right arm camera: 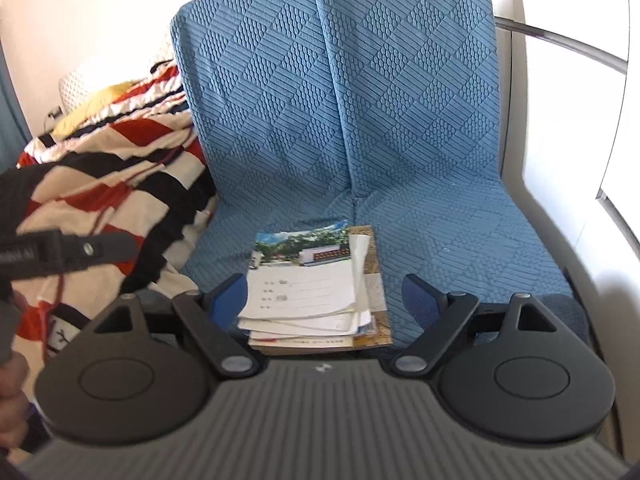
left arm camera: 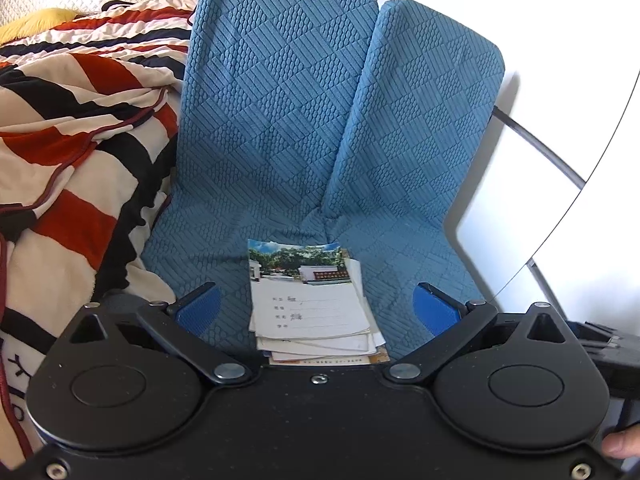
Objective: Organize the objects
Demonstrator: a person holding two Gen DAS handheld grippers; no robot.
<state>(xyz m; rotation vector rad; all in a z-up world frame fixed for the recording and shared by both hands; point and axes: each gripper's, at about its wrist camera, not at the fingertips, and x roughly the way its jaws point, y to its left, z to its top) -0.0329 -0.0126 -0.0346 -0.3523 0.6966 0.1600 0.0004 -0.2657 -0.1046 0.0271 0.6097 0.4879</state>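
- Blue quilted fabric covers the sofa [left arm camera: 280, 120], its seat and two back cushions embossed with a checker of ribs and dots; we see a white wall behind it.
- We hold the left gripper [left arm camera: 318, 308] with jaws wide apart, nothing between the blue pads; they straddle the stack of booklets [left arm camera: 316, 304] without touching it, tilted down toward the seat.
- Our right gripper [right arm camera: 324, 300] likewise has jaws spread wide, empty, flanking the same stack [right arm camera: 312, 292] at lower centre of the frame.
- That stack lies flat on the seat near its front edge: a loose pile of thin paper booklets, the top cover bearing a photo and ruled lines, edges fanned unevenly.
- At the left of the frame, a plush striped blanket [left arm camera: 72, 140] in red, black and cream lies crumpled beside the seat.
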